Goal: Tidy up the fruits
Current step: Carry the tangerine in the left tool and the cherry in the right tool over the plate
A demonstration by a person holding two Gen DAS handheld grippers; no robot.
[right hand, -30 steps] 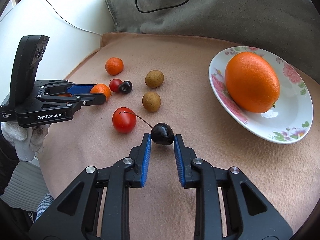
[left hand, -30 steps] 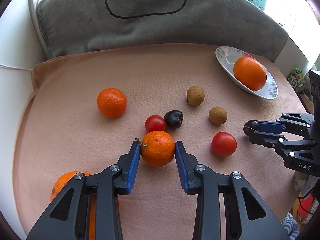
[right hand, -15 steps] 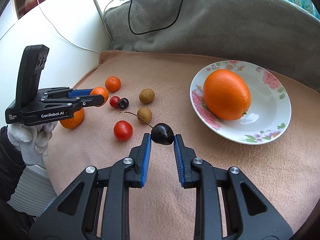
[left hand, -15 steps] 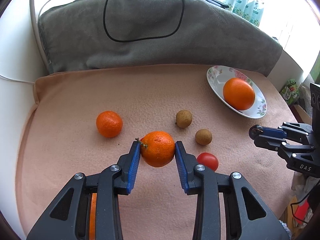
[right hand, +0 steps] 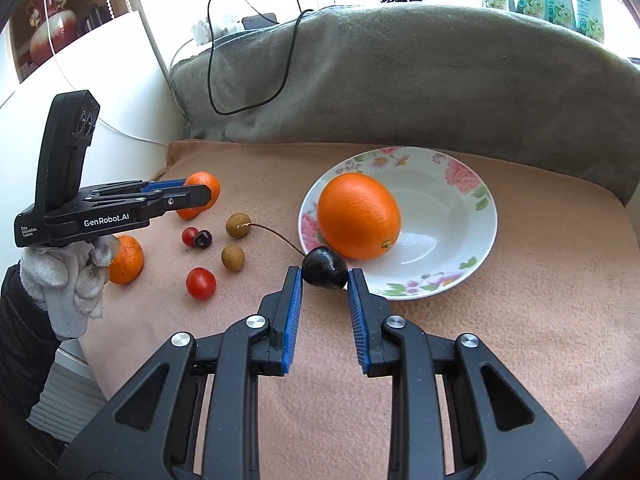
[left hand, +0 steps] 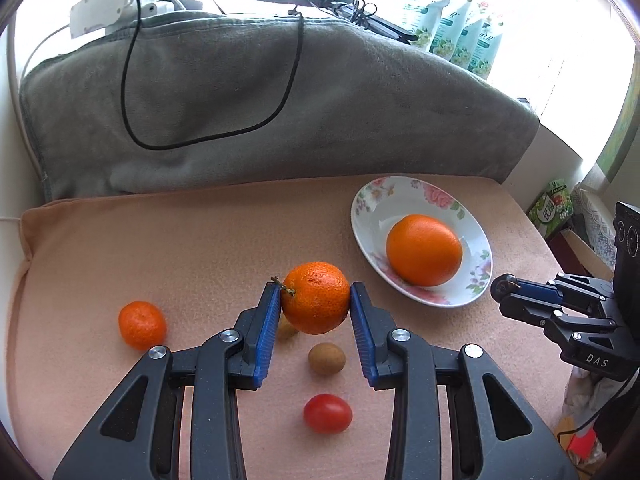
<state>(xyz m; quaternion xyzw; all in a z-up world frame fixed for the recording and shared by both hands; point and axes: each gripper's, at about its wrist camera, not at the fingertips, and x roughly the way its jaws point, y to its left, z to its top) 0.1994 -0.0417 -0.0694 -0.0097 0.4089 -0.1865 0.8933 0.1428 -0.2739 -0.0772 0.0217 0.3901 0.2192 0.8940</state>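
Note:
My left gripper [left hand: 315, 292] is shut on a mandarin [left hand: 316, 308] and holds it above the peach cloth [left hand: 180, 248], left of the flowered plate [left hand: 400, 192]. A large orange [left hand: 424, 250] lies in the plate. My right gripper [right hand: 324, 276] is shut on a dark cherry [right hand: 324, 267] with a long stem, just before the plate's [right hand: 480, 240] near rim. The right gripper [left hand: 505, 287] also shows at the right edge of the left wrist view. On the cloth lie a mandarin [left hand: 142, 324], two longans [left hand: 326, 358], a cherry tomato [left hand: 327, 413] and a red and dark cherry pair [right hand: 197, 237].
A grey blanket [left hand: 360, 112] with a black cable [left hand: 132, 120] rises behind the cloth. A second mandarin [right hand: 128, 260] sits near the cloth's left edge by a gloved hand [right hand: 68, 280]. White wall at left; packets [left hand: 460, 32] at the window.
Both grippers have risen with their fruit and moved toward the plate. The mandarin left the cloth, and the cherry now hangs at the plate's rim.

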